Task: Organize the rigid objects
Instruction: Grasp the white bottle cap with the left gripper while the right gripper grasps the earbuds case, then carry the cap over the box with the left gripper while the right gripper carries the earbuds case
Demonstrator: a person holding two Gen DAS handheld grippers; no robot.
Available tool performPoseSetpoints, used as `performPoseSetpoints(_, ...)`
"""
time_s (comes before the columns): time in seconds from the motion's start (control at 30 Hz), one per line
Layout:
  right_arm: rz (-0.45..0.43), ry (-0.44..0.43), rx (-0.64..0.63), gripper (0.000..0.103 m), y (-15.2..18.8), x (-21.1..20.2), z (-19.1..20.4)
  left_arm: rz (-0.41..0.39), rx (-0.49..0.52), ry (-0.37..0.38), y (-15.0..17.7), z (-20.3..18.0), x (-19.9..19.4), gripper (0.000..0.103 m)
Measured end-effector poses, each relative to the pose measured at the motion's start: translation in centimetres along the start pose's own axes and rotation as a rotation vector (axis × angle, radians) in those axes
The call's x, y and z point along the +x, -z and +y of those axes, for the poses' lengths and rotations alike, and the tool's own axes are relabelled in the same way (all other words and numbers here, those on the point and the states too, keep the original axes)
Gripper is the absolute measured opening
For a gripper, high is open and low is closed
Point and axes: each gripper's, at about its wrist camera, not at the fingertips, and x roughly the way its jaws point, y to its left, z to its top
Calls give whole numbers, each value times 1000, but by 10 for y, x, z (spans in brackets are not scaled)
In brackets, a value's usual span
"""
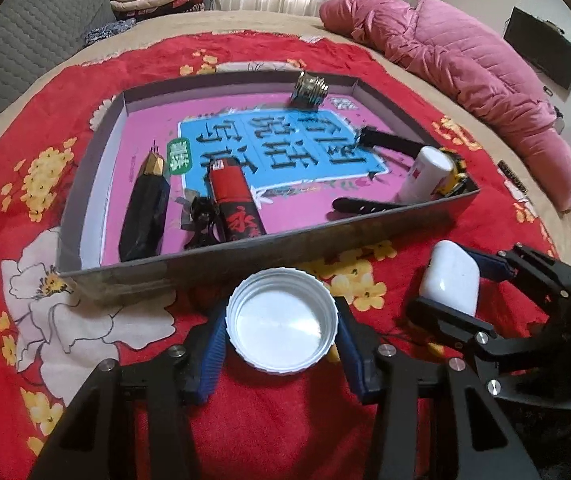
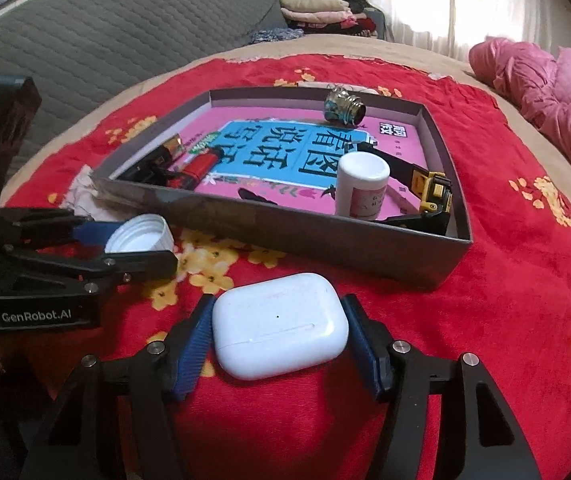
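Earbud case [image 2: 279, 326] clamped in our right gripper [image 2: 279, 340] and white cap [image 1: 282, 320] in our left gripper [image 1: 281, 336], both await lifting over the gray box's [image 1: 245, 254] near wall.

"GenRobot.AI" on left gripper [image 2: 141, 246]; book txt unclear.

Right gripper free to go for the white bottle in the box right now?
Probably not yet: the right gripper is shut on the earbud case. The white bottle stands uncovered behind the box's low near wall.
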Motion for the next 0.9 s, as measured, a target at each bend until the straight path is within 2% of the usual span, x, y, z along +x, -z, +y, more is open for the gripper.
performPoseSetpoints(0.17,-2,-7,27,64,1,-5,-1,-38,-15,19,-4,3,-17,50)
performPoseSetpoints(0.4,-69,-22,46,64,-7,-24,1,-118,-58,-12,-13,18,-40,50)
performPoseSetpoints(0.7,-174,-29,67,64,-36,-52,9,-173,-90,-37,-27,32,-45,50)
performPoseSetpoints(0.9,-194,4,42,64,-55,-52,18,-196,-86,-40,-39,38,-42,50)
